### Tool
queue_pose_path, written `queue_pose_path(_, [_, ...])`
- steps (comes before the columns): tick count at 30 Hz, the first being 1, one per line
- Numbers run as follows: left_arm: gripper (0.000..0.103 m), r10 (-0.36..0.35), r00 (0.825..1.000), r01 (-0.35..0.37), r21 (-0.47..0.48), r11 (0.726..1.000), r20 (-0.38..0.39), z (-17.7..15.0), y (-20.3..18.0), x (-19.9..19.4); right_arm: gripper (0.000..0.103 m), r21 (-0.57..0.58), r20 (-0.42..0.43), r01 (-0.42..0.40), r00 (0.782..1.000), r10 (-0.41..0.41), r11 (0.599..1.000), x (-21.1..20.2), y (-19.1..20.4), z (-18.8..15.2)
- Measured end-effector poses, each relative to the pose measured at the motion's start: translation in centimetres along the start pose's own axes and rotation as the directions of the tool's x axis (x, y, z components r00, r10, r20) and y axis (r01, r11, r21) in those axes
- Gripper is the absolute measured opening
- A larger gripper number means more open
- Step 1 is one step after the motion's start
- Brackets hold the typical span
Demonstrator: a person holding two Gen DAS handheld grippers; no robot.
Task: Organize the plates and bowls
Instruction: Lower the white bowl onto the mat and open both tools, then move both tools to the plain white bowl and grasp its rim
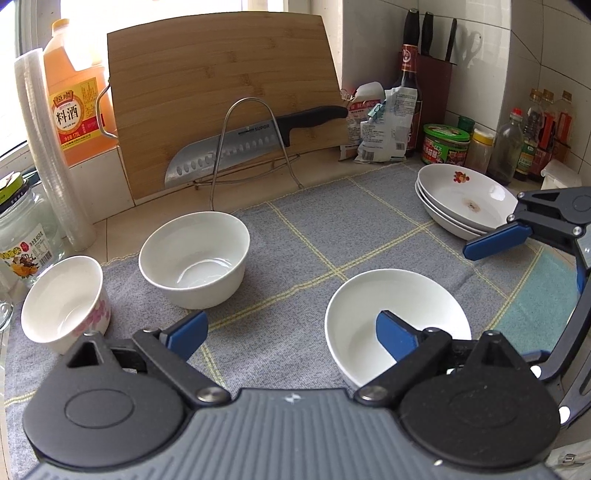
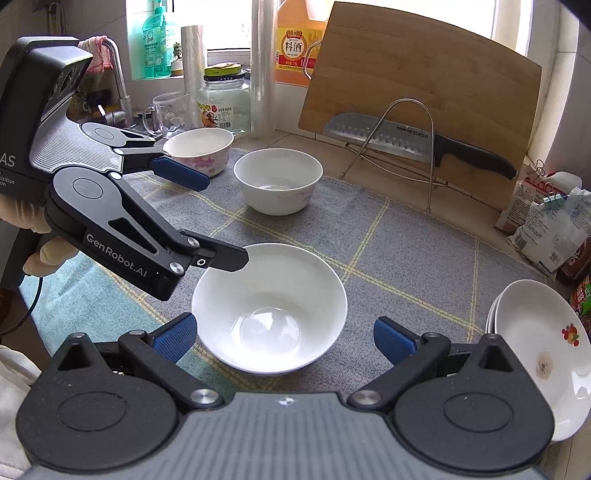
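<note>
Standing upright, mouths up, three bowls rested on the grey cloth point(image 2: 424, 258): a wide bowl point(image 2: 269, 306) nearest, a deep bowl point(image 2: 279, 181) behind it, a flowered bowl point(image 2: 199, 149) far left. Three stacked plates point(image 2: 539, 354) lay at the right. The left gripper point(image 2: 221, 218) and right gripper point(image 2: 284, 339) were both spread apart, empty.

Daylight entered through the window point(image 2: 511, 22) behind the cutting board point(image 1: 221, 96) and overexposed it. Illumination was bright and diffuse; shadows were soft. Fisheye distortion curved the edges, and the corners were vignetted black. Focus was sharp throughout.
</note>
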State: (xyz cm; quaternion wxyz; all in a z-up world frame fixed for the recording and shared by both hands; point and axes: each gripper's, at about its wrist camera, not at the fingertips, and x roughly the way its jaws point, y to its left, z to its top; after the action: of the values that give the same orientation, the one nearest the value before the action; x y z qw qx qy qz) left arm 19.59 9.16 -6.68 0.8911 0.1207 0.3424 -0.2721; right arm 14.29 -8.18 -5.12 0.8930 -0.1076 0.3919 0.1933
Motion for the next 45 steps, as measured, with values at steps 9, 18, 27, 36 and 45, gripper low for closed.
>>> queue_pose_path(9, [0.097, 0.074, 0.997, -0.074, -0.029, 0.997, -0.008, -0.4, 2.1, 0.3, 0.103, -0.011, 0.02, -0.024, 1.0, 0.024, 1.0, 1.1, -0.6, 2.2])
queue_pose_path(18, [0.097, 0.123, 0.992, -0.124, -0.052, 0.991, -0.021, -0.5, 4.3, 2.1, 0.103, -0.038, 0.032, -0.044, 0.998, 0.045, 0.998, 3.7, -0.7, 5.2])
queue_pose_path(27, [0.097, 0.136, 0.99, -0.138, -0.052, 0.989, -0.031, 0.1, 5.7, 4.5, 0.103, -0.075, 0.041, -0.066, 0.997, 0.069, 0.995, 7.0, -0.9, 8.6])
queue_pose_path(36, [0.097, 0.15, 0.988, -0.151, -0.048, 0.987, -0.025, 0.6, 5.9, 6.4, 0.102, -0.106, 0.017, -0.086, 0.996, 0.088, 0.991, 10.2, -1.7, 11.3])
queue_pose_path(45, [0.093, 0.142, 0.99, -0.143, -0.052, 0.988, -0.021, 0.9, 6.1, 7.7, 0.099, -0.121, -0.014, -0.127, 0.992, 0.126, 0.985, 13.5, -2.5, 13.5])
